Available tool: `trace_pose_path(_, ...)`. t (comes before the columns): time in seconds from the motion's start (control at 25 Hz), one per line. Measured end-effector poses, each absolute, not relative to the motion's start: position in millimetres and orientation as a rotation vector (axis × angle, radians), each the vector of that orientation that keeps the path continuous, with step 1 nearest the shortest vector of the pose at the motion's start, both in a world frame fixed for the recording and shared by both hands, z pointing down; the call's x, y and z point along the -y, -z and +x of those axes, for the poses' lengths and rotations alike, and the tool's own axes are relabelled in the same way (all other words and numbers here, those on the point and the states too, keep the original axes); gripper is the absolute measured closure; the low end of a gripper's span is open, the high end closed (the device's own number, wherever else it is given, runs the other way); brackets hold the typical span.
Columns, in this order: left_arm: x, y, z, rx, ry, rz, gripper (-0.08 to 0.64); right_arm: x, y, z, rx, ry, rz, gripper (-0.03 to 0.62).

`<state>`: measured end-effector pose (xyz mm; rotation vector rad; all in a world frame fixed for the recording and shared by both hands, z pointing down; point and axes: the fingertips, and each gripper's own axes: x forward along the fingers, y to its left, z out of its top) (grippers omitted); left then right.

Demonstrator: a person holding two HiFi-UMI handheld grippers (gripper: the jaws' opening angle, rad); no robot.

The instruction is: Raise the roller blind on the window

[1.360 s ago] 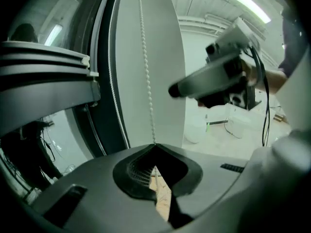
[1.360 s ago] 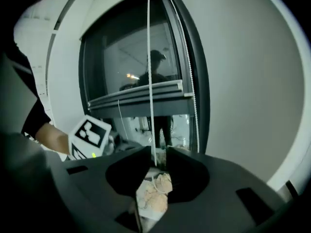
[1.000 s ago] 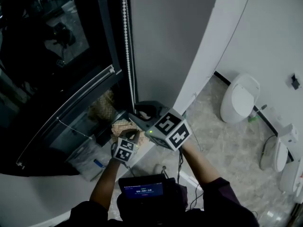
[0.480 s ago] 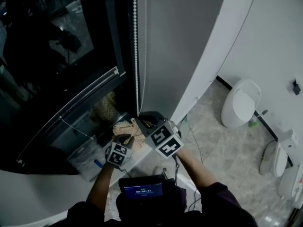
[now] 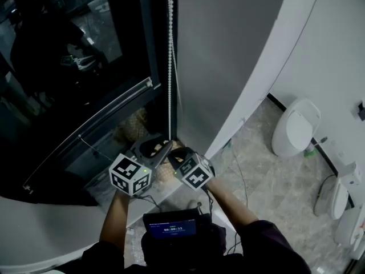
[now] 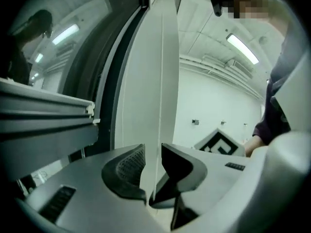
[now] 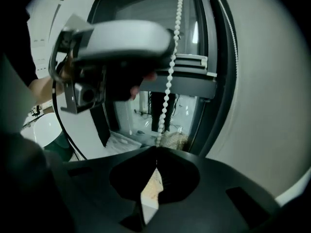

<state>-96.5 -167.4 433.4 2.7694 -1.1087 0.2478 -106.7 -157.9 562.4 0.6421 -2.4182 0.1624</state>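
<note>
A white bead chain [image 5: 170, 67] hangs down the dark window frame beside the grey wall. My right gripper [image 5: 174, 154] is shut on the chain's lower end; in the right gripper view the chain [image 7: 169, 72] runs straight down into the closed jaws of the right gripper [image 7: 156, 152]. My left gripper [image 5: 154, 147] sits just left of it, close to the chain, with its jaws a little apart. In the left gripper view, the left gripper [image 6: 153, 165] shows that narrow gap. A grey rail [image 5: 91, 121] slants across the window glass.
A white toilet [image 5: 295, 131] and other sanitary ware stand on the tiled floor at the right. A curved white wall edge [image 5: 268, 79] runs beside the window. Bags and a plastic box [image 5: 134, 127] lie at the window's foot. A small screen [image 5: 171, 229] sits at the person's chest.
The right gripper has come down and toward the person with the chain. The left gripper has risen from below and now sits level with it, beside the chain.
</note>
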Motion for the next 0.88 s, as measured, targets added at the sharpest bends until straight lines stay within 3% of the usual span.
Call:
trace_pose_path(0.2, 169, -394, -88, 1.192, -0.227, 2.853, 0.499, 147, -596, -111, 2.388, -0.209, 0.604, 0.580)
trace_pose_path(0.24, 168, -393, -86, 1.210, -0.258, 2.864, 0.543, 147, -600, -110, 2.381, -0.219, 0.606, 0.580)
trace_pose_path(0.64, 185, -441, -100, 1.380, -0.456, 2.808, 0.549, 138, -634, -94, 2.249, -0.287, 0.544, 0.578)
trace_pose_path(0.88, 195, -491, -114, 1.389, -0.619, 2.707, 0.549, 158, -563, -80, 2.436, -0.332, 0.616, 0.531)
